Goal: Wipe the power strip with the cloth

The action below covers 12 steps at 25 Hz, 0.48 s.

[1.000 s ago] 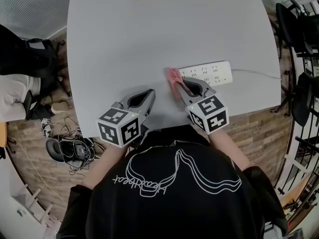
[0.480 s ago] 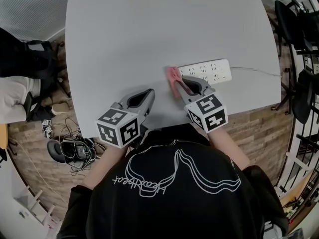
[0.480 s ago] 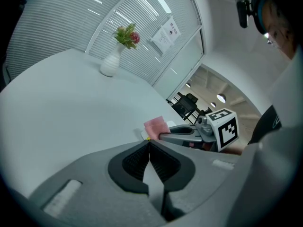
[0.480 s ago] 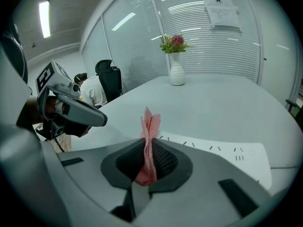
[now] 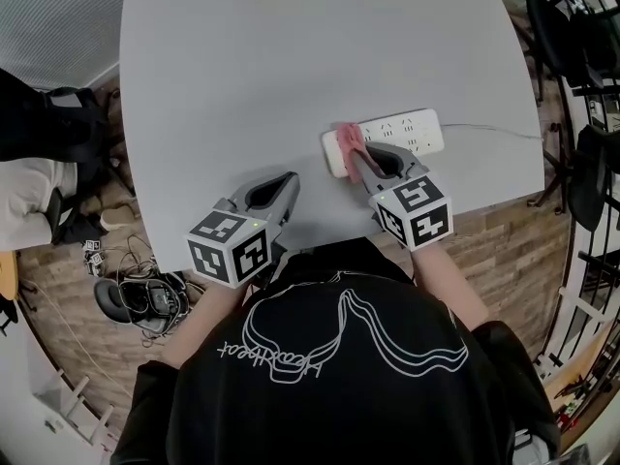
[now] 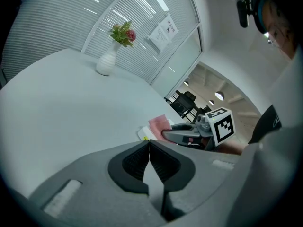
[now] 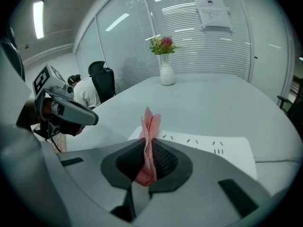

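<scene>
The white power strip (image 5: 392,134) lies on the grey table near its front right edge, its cable running off to the right. My right gripper (image 5: 355,160) is shut on a folded pink cloth (image 5: 348,140), and the cloth rests on the strip's left end. In the right gripper view the cloth (image 7: 150,143) stands pinched between the jaws, with the power strip (image 7: 203,145) just beyond them. My left gripper (image 5: 289,184) sits shut and empty over the table's front edge, to the left of the strip. From the left gripper view the cloth (image 6: 159,124) and the other gripper show ahead.
A white vase (image 7: 166,74) with flowers stands at the table's far side. Black chairs (image 5: 572,56) stand to the right of the table. Cables and gear (image 5: 136,294) lie on the wooden floor at the left, beside a seated person (image 5: 39,163).
My right gripper has carried the cloth a little right and forward, from beside the strip's left end onto it. The left gripper has stayed in place.
</scene>
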Tool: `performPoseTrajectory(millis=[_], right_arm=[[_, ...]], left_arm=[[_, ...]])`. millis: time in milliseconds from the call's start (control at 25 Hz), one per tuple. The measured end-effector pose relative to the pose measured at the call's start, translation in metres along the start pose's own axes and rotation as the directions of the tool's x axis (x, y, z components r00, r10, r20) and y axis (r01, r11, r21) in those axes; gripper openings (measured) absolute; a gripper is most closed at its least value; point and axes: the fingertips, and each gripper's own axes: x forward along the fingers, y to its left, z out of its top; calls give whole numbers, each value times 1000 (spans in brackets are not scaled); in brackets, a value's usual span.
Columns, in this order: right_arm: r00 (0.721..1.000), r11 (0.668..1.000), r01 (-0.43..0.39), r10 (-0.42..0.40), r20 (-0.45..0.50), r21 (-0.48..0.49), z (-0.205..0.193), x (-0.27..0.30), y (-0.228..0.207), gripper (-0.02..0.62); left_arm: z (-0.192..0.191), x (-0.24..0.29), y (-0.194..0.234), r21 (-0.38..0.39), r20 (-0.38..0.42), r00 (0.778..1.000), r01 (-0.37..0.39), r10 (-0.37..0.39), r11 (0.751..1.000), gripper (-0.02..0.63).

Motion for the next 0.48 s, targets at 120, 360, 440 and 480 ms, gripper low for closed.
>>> performPoseTrajectory(millis=[120, 360, 440, 480], right_arm=[[1000, 1000, 22, -22, 1, 11, -1, -4, -11, 41], [998, 997, 68, -68, 3, 38, -5, -13, -31, 41], [996, 995, 85, -85, 5, 48, -7, -17, -40, 41], [995, 994, 94, -95, 5, 53, -8, -19, -44, 41]], left_arm=[[1, 3, -1, 3, -4, 1000, 5, -5, 1000, 14], [3, 7, -3, 11, -11, 1000, 19, -19, 1000, 14], [3, 9, -4, 13, -15, 1000, 23, -23, 1000, 14], [2, 10, -5, 14, -18, 1000, 25, -25, 1000, 14]])
